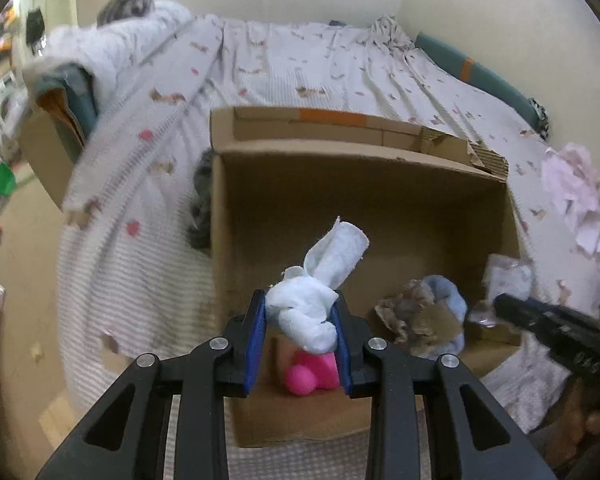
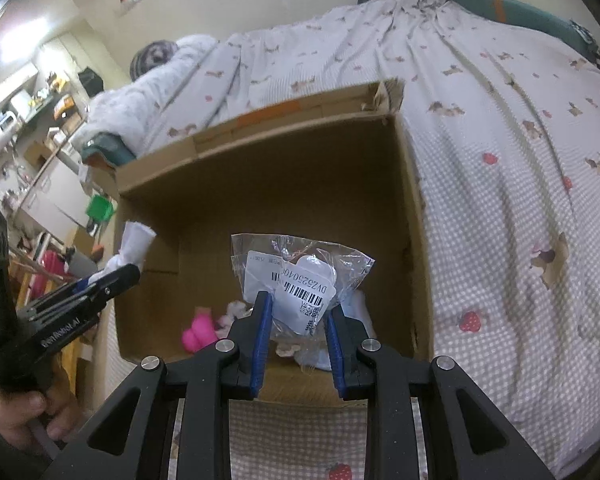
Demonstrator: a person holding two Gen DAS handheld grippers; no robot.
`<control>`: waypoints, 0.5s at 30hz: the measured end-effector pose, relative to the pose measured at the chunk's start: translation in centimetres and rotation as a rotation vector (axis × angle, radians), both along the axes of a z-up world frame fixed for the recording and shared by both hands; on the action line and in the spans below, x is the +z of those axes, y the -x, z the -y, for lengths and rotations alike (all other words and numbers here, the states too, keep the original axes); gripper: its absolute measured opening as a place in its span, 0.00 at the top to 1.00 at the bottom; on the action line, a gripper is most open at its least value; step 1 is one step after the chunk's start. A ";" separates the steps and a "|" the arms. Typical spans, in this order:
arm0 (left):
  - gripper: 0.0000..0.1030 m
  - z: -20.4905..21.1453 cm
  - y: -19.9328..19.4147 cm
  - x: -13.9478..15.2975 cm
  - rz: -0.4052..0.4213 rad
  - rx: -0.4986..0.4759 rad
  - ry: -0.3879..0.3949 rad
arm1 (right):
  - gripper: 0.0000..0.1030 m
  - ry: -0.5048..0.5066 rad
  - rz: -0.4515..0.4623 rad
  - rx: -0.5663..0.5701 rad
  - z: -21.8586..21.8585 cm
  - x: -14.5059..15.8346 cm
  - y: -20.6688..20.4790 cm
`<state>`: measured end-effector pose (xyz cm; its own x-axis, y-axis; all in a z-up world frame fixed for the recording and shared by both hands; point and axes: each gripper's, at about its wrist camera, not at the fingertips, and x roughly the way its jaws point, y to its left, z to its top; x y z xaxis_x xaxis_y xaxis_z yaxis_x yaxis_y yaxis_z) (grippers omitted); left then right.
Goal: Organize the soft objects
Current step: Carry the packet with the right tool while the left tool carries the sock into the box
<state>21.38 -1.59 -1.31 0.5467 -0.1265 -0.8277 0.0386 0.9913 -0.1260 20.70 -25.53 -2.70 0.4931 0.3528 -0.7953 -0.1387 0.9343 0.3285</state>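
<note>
Bedroom setup: open brown cardboard box [image 1: 360, 208] is sitting on a bed with a checked, strawberry-print cover [image 2: 500, 208]. I'm holding my left gripper [image 1: 302, 312] over the box's near edge, clenching a rolled white cloth [image 1: 304, 312]. My right gripper [image 2: 298, 316] is gripping a clear plastic bag with a barcode label [image 2: 300, 276] above the box too. Lying on the box floor: a hot-pink soft toy [image 1: 312, 372] and a blue-and-brown fabric bundle [image 1: 428, 320].
</note>
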 end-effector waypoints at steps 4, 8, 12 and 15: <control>0.73 0.4 0.0 -0.9 -0.018 -0.011 -0.019 | 0.73 0.016 -0.020 0.028 -0.8 -0.6 -0.5; 0.73 0.5 -0.2 -1.7 -0.042 -0.016 -0.021 | 0.73 0.013 -0.041 0.036 -1.4 -1.1 -0.9; 0.73 0.3 -0.2 -1.7 -0.047 -0.016 0.004 | 0.73 0.010 -0.055 0.043 -1.8 -1.4 -1.3; 0.73 0.4 -0.1 -1.5 -0.034 -0.015 0.004 | 0.73 0.009 -0.063 0.045 -1.9 -1.6 -1.4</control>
